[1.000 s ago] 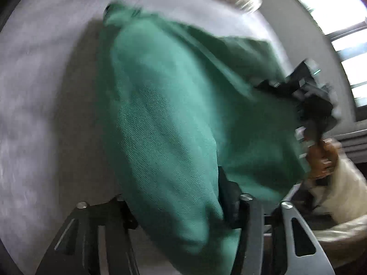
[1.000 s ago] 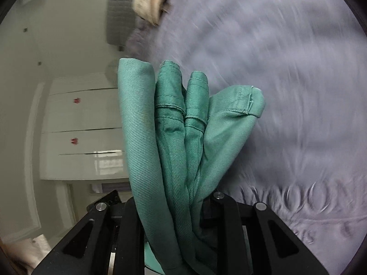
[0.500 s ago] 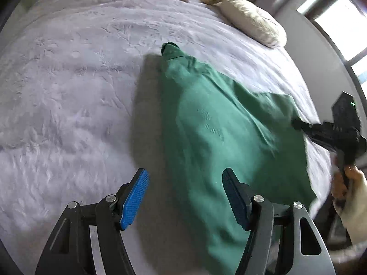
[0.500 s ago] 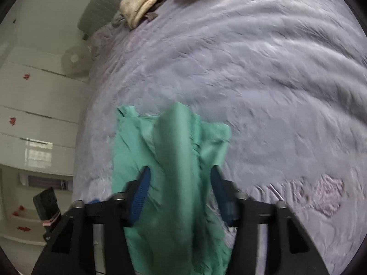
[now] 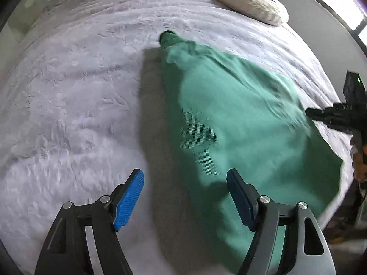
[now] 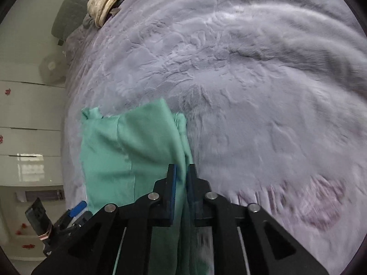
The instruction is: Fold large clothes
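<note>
A green garment (image 5: 229, 114) lies spread on the lavender bed cover (image 5: 68, 91), one narrow end pointing toward the pillows. My left gripper (image 5: 184, 176) hovers above its near edge, jaws wide and still opening, with nothing pressed between the blue pads (image 5: 128, 197). In the right wrist view a fold of the green garment (image 6: 128, 151) runs up between the nearly closed pads of my right gripper (image 6: 181, 169), whose jaws are starting to open. The right gripper (image 5: 339, 112) also shows at the garment's far right edge, held by a hand (image 5: 360, 160).
A pale pillow (image 5: 250, 2) and a crumpled beige blanket (image 6: 107, 0) lie at the head of the bed by the grey headboard (image 6: 66, 11). White drawers (image 6: 27, 114) and a fan (image 6: 51, 68) stand beyond the bed's left side.
The garment hung bunched in both grippers; now it lies spread on the bed. The left gripper let go and widened. The right jaws narrowed onto one fold.
</note>
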Demonstrator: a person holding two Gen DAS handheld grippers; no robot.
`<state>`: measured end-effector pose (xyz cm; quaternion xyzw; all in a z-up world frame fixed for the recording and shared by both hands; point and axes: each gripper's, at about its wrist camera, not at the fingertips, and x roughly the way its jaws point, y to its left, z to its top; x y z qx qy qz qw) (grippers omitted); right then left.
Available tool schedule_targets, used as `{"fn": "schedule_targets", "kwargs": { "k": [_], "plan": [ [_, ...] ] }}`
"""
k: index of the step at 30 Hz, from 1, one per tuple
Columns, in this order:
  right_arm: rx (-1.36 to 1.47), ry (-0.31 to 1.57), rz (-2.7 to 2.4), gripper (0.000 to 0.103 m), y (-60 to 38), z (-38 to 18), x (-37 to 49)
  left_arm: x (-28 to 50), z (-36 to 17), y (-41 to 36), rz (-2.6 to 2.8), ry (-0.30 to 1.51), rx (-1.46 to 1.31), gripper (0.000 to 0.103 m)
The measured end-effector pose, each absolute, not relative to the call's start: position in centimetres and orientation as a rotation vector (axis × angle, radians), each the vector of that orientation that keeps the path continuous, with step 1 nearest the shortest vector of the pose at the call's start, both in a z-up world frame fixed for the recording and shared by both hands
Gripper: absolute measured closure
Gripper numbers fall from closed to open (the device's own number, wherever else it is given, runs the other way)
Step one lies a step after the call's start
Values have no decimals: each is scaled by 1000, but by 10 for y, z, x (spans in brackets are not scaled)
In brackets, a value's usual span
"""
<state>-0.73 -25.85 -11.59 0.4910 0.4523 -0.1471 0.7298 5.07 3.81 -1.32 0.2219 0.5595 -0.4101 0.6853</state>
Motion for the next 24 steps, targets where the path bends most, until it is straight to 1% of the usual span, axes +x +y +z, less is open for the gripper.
{"fn": "schedule_targets", "kwargs": {
  "k": [2, 4, 5, 6, 10, 12, 13, 15, 16, 18, 19, 21, 24],
  "plan": [
    [1068, 997, -291, 89, -243, -100, -25, 40, -9, 44, -945, 1278, 501, 27],
    [1054, 1015, -259, 66, -227, -86, -36, 27, -10, 47, -964, 1297, 515, 27],
    [1040, 1028, -252, 40, -219, -79, -41, 20, -13, 51, -970, 1313, 528, 27],
    [1023, 1034, -246, 36, -212, -73, -47, 14, -17, 53, -970, 1330, 537, 27],
    [989, 1061, -224, 36, -184, -61, -58, -2, -29, 70, -960, 1343, 539, 26],
    [1003, 1083, -228, 38, -173, -64, -67, -2, -32, 77, -933, 1344, 522, 20],
    [1005, 1098, -233, 40, -169, -67, -67, -1, -33, 79, -925, 1352, 508, 20],
    [975, 1151, -263, 52, -159, -74, -72, 0, -33, 82, -915, 1368, 488, 21],
    [962, 1169, -272, 54, -158, -77, -75, -1, -33, 81, -914, 1365, 490, 21],
    [939, 1200, -281, 72, -152, -85, -81, -4, -32, 82, -912, 1350, 507, 20],
    [921, 1225, -298, 76, -149, -89, -82, -5, -31, 82, -909, 1346, 511, 20],
    [905, 1253, -325, 82, -146, -96, -89, -5, -32, 81, -899, 1348, 511, 20],
    [932, 1262, -352, 82, -149, -107, -96, -6, -33, 80, -878, 1361, 503, 20]
  ]
}}
